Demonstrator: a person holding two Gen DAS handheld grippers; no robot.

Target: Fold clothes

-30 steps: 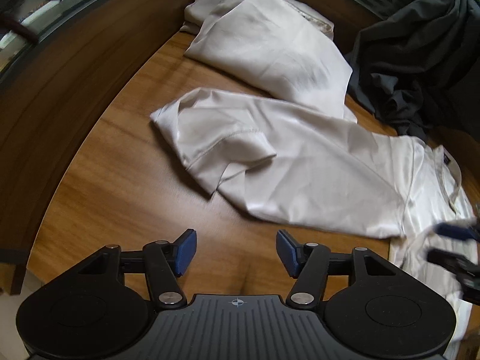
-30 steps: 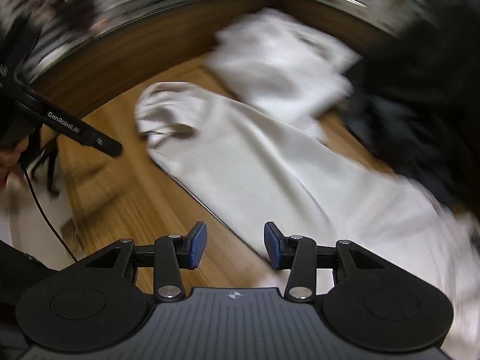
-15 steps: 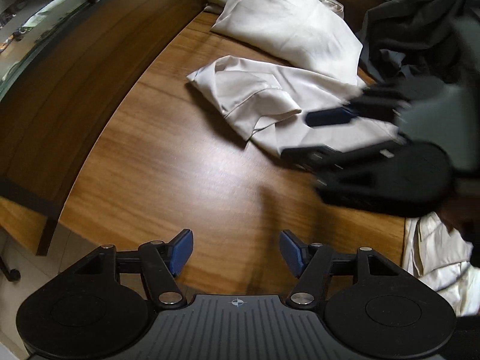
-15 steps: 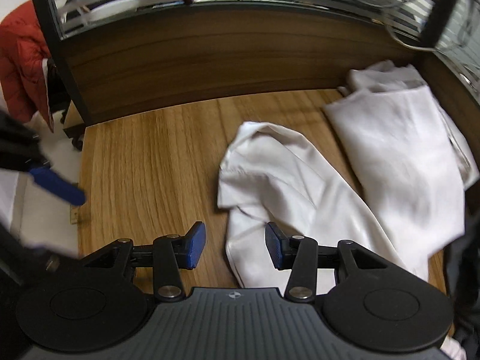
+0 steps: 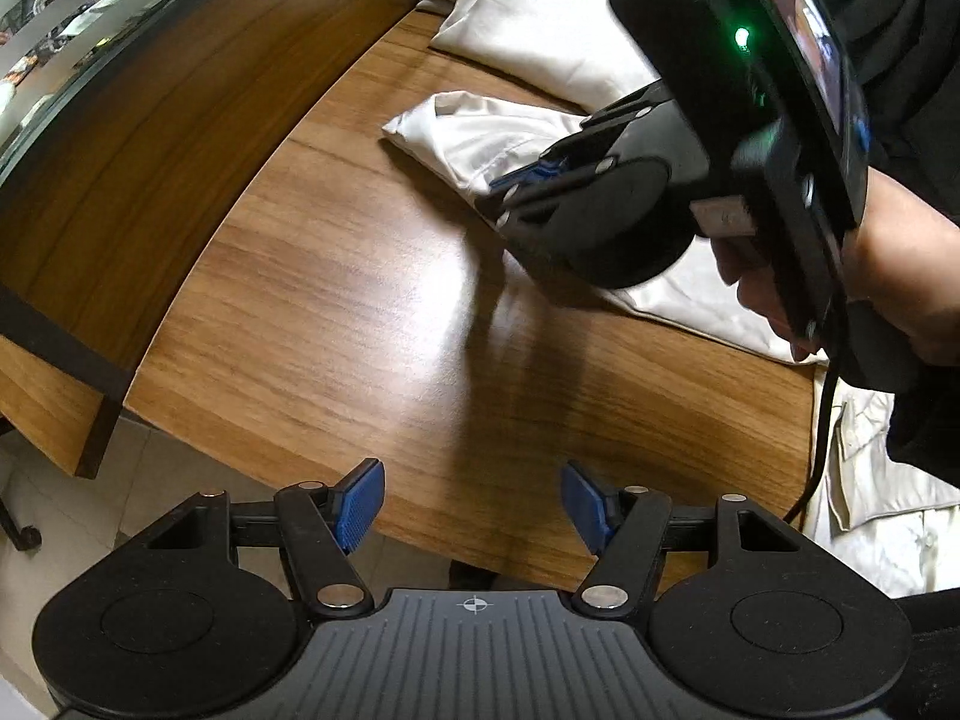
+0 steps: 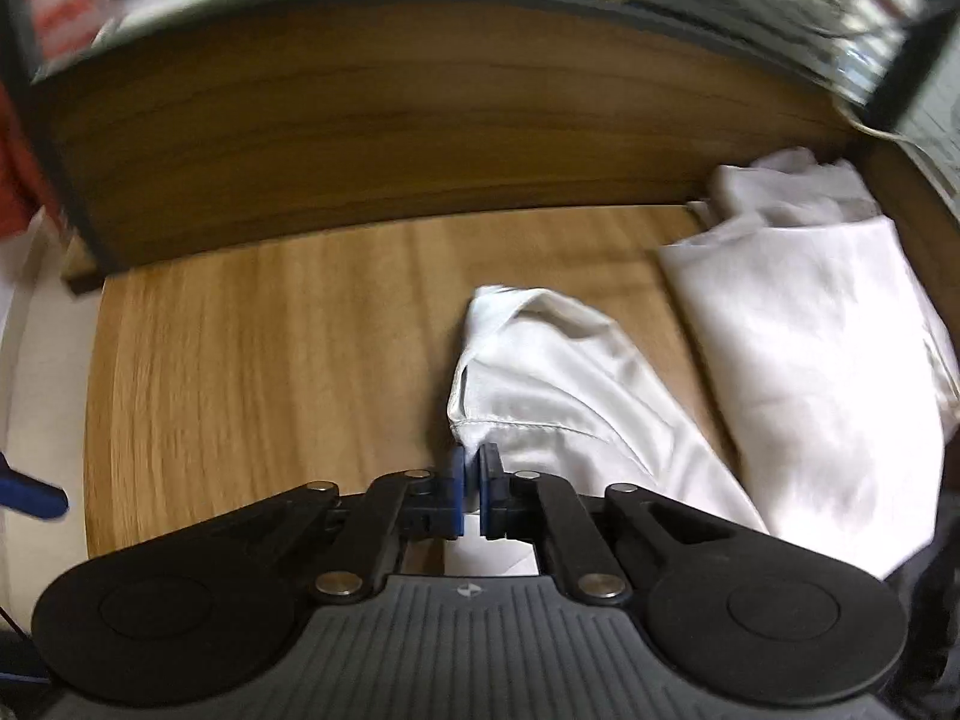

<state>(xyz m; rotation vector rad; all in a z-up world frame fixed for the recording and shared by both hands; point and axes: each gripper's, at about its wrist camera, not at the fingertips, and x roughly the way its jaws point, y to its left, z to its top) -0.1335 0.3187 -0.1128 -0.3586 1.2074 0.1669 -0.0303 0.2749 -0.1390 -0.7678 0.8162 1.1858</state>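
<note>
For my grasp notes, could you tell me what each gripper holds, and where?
The right gripper pinches the cream garment at its hemmed sleeve-end edge; the left gripper is open, holding nothing.

Garment (image 6: 558,372) on table (image 6: 270,360), left of folded pile (image 6: 822,360).

Wood-grain table (image 5: 372,300) against a wooden back panel (image 6: 390,138), pale tiled floor (image 5: 54,504) below.
</note>
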